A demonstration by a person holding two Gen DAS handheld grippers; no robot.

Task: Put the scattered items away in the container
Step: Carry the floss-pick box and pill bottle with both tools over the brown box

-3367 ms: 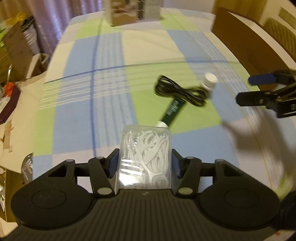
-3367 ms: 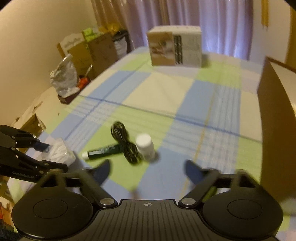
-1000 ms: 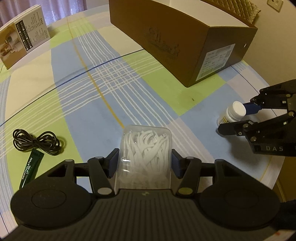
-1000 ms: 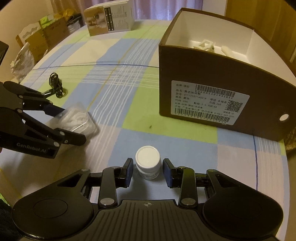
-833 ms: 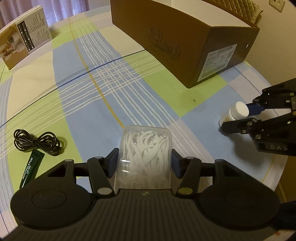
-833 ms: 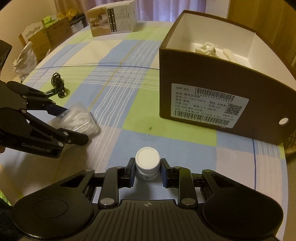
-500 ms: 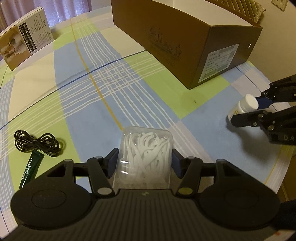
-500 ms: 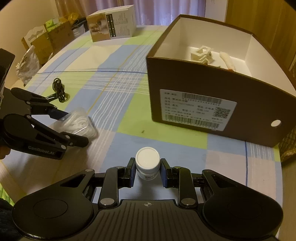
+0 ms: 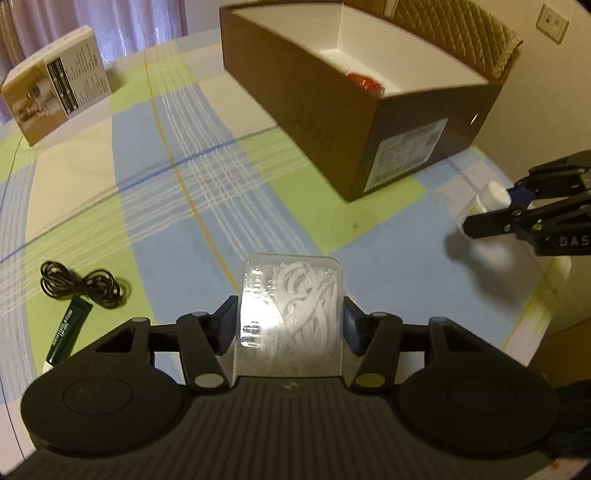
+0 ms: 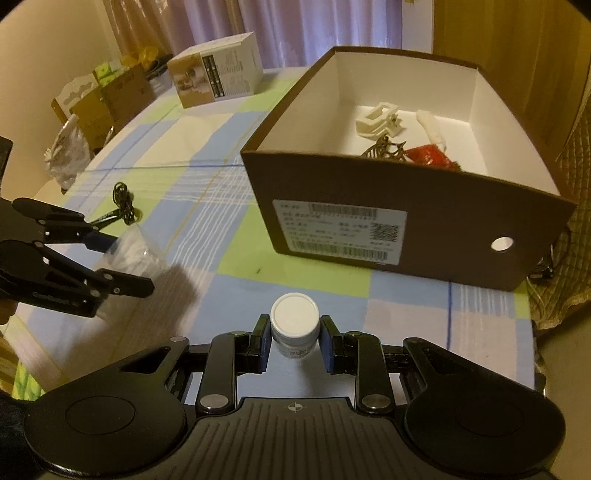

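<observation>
My left gripper (image 9: 290, 325) is shut on a clear plastic box of white floss picks (image 9: 290, 299), held above the checked tablecloth. My right gripper (image 10: 294, 343) is shut on a small white-capped bottle (image 10: 294, 325), lifted off the cloth; that bottle (image 9: 484, 201) also shows at the right of the left wrist view. The open brown cardboard box (image 10: 399, 206) stands ahead of both grippers, holding a white clip (image 10: 378, 120), a red packet (image 10: 428, 155) and other small items. A coiled black cable (image 9: 83, 288) and a dark green tube (image 9: 68, 332) lie on the cloth at left.
A printed carton (image 10: 214, 74) stands at the far end of the table. Beyond the table's left edge are cardboard boxes and bags (image 10: 99, 99). A quilted chair back (image 9: 454, 33) rises behind the brown box. The table edge (image 9: 532, 314) runs close at right.
Both grippers have risen with their loads and moved nearer the brown box, whose inside now shows in both views. The bottle has left the cloth.
</observation>
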